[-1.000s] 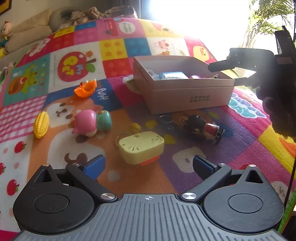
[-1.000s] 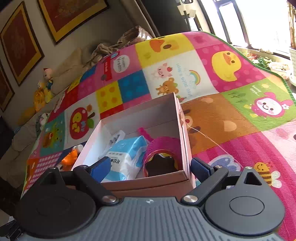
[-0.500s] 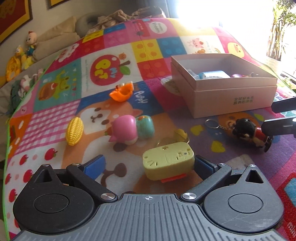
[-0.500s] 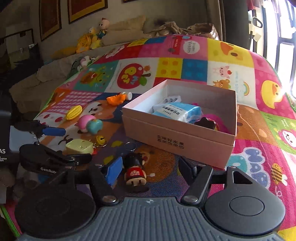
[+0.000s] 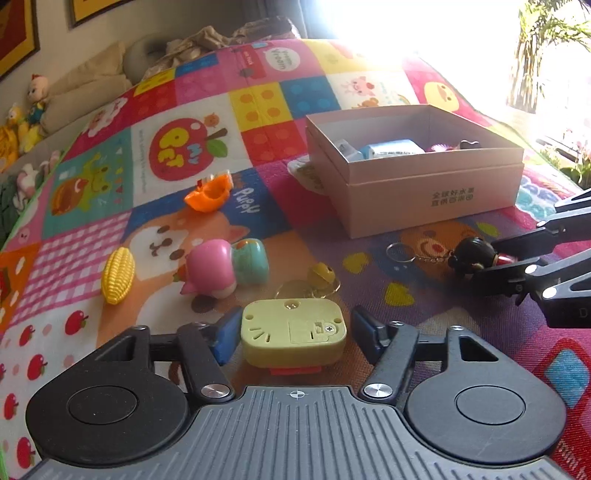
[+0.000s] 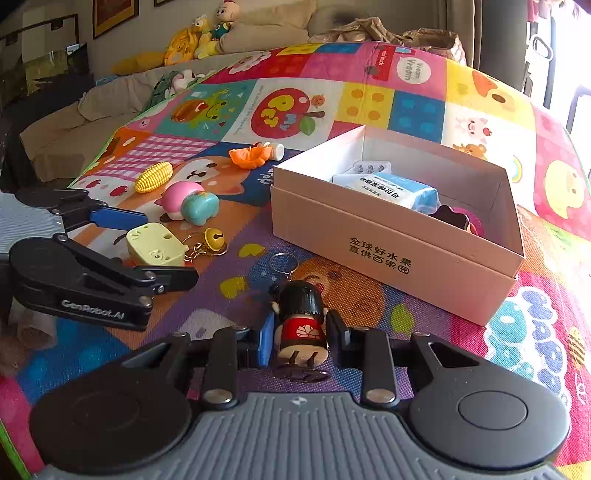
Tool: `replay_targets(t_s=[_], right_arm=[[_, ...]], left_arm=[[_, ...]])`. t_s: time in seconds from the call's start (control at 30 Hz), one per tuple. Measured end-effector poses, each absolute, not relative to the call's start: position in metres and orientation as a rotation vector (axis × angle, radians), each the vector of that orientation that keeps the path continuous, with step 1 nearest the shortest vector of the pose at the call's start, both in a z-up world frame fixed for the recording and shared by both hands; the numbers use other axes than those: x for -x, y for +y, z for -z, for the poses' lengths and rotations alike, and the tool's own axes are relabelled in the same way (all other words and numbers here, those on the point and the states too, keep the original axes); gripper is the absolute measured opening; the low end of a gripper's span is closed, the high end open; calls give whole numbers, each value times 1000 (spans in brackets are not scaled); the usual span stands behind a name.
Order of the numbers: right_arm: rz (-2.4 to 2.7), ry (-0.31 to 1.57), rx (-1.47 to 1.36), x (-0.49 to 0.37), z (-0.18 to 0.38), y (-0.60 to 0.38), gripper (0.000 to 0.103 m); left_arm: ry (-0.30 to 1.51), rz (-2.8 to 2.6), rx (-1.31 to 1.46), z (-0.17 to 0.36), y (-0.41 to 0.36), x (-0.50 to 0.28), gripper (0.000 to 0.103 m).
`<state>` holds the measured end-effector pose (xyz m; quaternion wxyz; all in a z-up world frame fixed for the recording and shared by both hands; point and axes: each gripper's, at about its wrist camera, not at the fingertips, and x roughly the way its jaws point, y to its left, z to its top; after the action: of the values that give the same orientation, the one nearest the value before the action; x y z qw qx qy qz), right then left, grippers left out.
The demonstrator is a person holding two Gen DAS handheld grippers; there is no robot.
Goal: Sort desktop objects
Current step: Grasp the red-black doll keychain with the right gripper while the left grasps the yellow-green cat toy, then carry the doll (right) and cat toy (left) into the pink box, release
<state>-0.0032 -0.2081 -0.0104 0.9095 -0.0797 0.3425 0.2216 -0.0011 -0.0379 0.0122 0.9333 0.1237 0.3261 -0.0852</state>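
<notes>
In front of the box (image 6: pixel 391 254), my right gripper (image 6: pixel 301 341) closes its jaws on the doll (image 6: pixel 301 317), upright between them; left gripper (image 5: pixel 293 334) closes around the yellow case (image 5: pixel 293 334).

I see stuffed toys (image 6: pixel 201 35) on a beige sofa (image 6: pixel 92 110) — framed pictures (image 5: pixel 16 33) above. A plant (image 5: pixel 543 48) stands by the bright window.

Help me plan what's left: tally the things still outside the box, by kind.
Keychains: 2, doll and yellow box
Toy food: 2, corn and orange
Pink-and-teal toy: 1
Total: 5
</notes>
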Motion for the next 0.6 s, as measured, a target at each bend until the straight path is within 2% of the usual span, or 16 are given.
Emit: replay_targets(t_s=[0.07, 0.23, 0.43, 0.6], right_arm=[[-453, 718, 160, 7, 9, -211, 29], [-446, 708, 117, 20, -7, -223, 29], [-418, 523, 74, 49, -70, -245, 29], [-384, 375, 81, 67, -120, -263, 29]], left_arm=[[660, 170, -262, -13, -38, 4, 62], [598, 189, -263, -37, -38, 20, 61], [414, 248, -277, -99, -59, 38, 61], [319, 298, -327, -126, -88, 36, 61]])
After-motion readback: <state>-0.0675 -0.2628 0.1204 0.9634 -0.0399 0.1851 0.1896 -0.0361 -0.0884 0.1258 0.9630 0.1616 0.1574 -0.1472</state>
